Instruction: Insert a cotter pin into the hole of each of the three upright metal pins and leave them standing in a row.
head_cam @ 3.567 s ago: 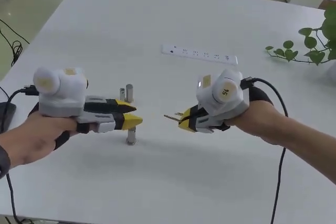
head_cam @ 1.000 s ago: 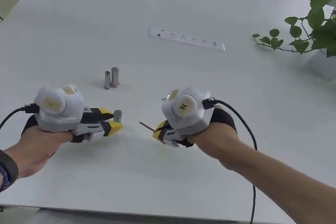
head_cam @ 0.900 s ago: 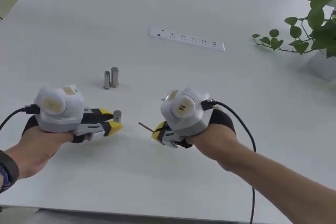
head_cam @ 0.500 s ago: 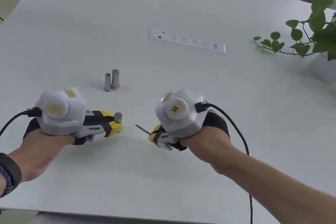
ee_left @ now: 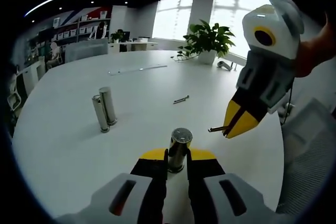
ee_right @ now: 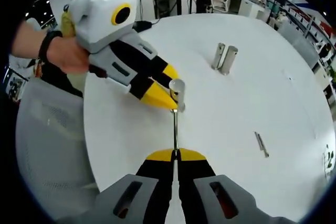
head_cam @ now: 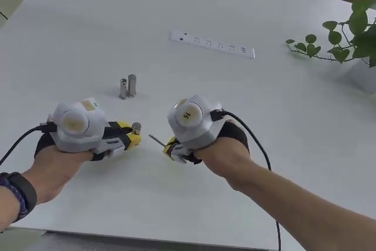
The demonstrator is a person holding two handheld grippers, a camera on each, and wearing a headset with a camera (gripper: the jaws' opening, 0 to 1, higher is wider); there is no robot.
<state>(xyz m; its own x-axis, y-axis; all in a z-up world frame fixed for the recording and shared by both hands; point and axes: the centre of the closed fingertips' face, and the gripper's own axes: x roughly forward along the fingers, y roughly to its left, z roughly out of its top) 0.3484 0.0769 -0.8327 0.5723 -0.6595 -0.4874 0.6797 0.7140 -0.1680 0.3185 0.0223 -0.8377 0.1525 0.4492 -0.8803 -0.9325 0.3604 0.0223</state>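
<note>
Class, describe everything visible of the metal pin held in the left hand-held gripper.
The metal pin is a short, shiny grey cylinder with a flat round top. It stands upright, clamped low on its sides between the yellow-tipped jaws of the left hand-held gripper, and its base seems to rest on the white table. The cotter pin points at it across a small gap.

text | sticker atop right claw | reads 54, faint
</note>
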